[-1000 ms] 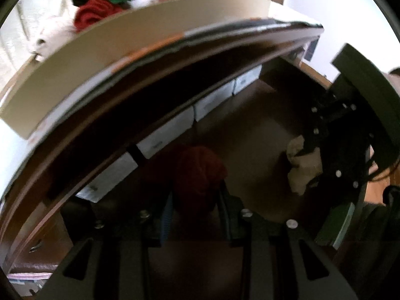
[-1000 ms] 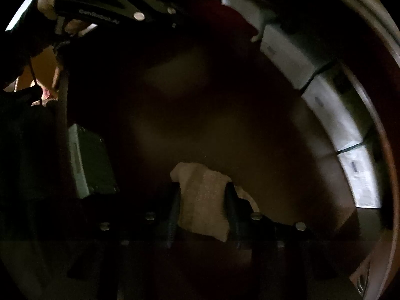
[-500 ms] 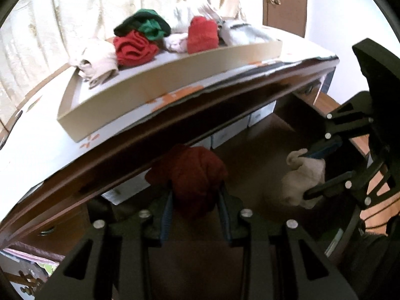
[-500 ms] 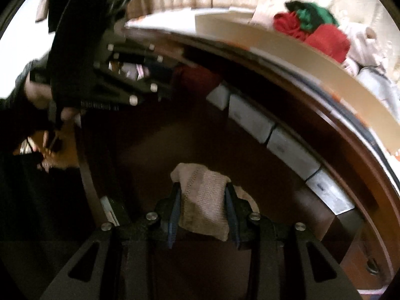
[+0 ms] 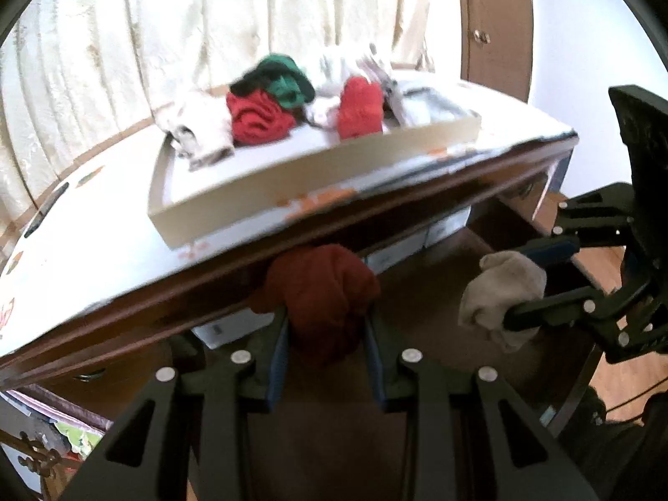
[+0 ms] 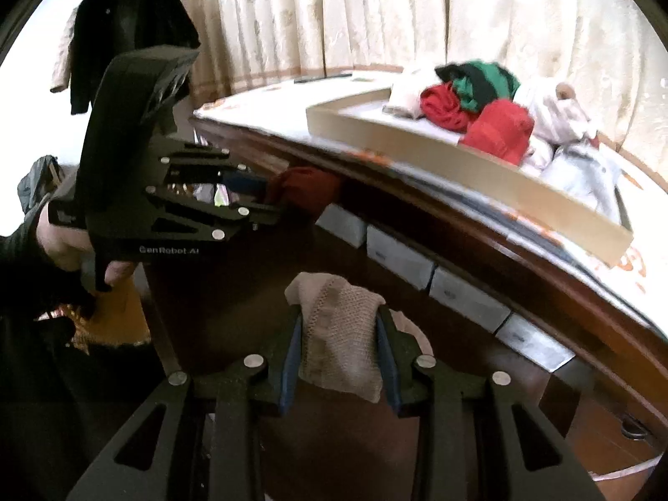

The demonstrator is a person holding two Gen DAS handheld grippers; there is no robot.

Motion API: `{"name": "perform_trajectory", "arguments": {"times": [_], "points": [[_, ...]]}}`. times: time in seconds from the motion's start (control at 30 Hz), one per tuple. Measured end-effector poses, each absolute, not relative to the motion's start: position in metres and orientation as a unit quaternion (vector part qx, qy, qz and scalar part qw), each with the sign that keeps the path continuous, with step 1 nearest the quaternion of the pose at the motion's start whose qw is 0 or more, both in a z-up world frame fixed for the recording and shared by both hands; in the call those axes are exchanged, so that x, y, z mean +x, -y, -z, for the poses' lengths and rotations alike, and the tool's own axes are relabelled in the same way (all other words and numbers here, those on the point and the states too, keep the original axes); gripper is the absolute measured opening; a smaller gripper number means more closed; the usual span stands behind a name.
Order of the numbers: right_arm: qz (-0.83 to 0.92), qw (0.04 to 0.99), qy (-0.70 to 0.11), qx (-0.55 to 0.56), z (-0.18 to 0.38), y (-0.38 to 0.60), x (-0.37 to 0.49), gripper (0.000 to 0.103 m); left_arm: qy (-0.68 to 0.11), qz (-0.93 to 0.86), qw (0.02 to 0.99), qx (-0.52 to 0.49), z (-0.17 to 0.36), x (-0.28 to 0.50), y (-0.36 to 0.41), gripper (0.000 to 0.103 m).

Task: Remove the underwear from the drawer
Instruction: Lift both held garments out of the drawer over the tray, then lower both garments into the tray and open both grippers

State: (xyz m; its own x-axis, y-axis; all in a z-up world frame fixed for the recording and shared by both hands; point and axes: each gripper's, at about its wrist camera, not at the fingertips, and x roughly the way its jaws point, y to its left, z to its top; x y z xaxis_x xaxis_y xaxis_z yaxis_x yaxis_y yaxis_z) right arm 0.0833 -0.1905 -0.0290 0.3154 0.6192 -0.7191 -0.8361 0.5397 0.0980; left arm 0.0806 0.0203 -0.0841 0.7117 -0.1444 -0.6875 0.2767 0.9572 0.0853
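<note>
1. Gripping a dark red bundle of underwear (image 5: 323,296), the left gripper (image 5: 325,350) has its blue-padded jaws pressed against both sides of the cloth, above the open drawer (image 5: 438,288).
2. The right gripper (image 6: 340,359) is clamped the same way on a beige knitted piece of underwear (image 6: 340,334), which hangs out above and below its jaws.
3. In the left wrist view the right gripper (image 5: 530,279) shows at the right edge with the beige piece (image 5: 501,296) in it; in the right wrist view the left gripper (image 6: 267,196) is at the left, held by a hand (image 6: 71,250) in a dark sleeve.
4. Pale boxes (image 6: 396,256) stand in a row along the drawer's back.
5. Above the drawer, on the white top (image 5: 96,242), sits a shallow cardboard tray (image 5: 317,175).
6. The tray holds rolled garments: red (image 5: 256,119), green and black (image 5: 284,79), another red (image 5: 361,106) and pale ones.
7. Cream curtains (image 6: 375,12) hang behind.
</note>
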Motion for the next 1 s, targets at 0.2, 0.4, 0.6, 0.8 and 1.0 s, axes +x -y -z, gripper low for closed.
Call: {"name": "perform_trajectory", "arguments": {"times": [0.2, 0.4, 0.6, 0.8, 1.0], "points": [[-0.451, 0.817, -0.333, -0.135, 0.004, 0.19, 0.1, 0.035, -0.327, 0.105, 0.935, 0.086, 0.055, 0.085, -0.025, 0.031], [-0.441, 0.842, -0.291, -0.112, -0.029, 0.186, 0.122, 0.035, -0.279, 0.082, 0.955, 0.066, 0.028, 0.096, -0.033, 0.031], [-0.43, 0.859, -0.262, -0.096, -0.049, 0.177, 0.137, 0.036, -0.253, 0.066, 0.963, 0.065, 0.01, 0.112, -0.038, 0.031], [-0.414, 0.87, -0.254, -0.087, -0.06, 0.155, 0.159, 0.036, -0.255, 0.052, 0.964, 0.056, -0.001, 0.142, -0.049, 0.031], [-0.398, 0.874, -0.267, -0.077, -0.056, 0.134, 0.188, 0.036, -0.274, 0.045, 0.96, 0.046, 0.002, 0.173, -0.059, 0.031]]}}
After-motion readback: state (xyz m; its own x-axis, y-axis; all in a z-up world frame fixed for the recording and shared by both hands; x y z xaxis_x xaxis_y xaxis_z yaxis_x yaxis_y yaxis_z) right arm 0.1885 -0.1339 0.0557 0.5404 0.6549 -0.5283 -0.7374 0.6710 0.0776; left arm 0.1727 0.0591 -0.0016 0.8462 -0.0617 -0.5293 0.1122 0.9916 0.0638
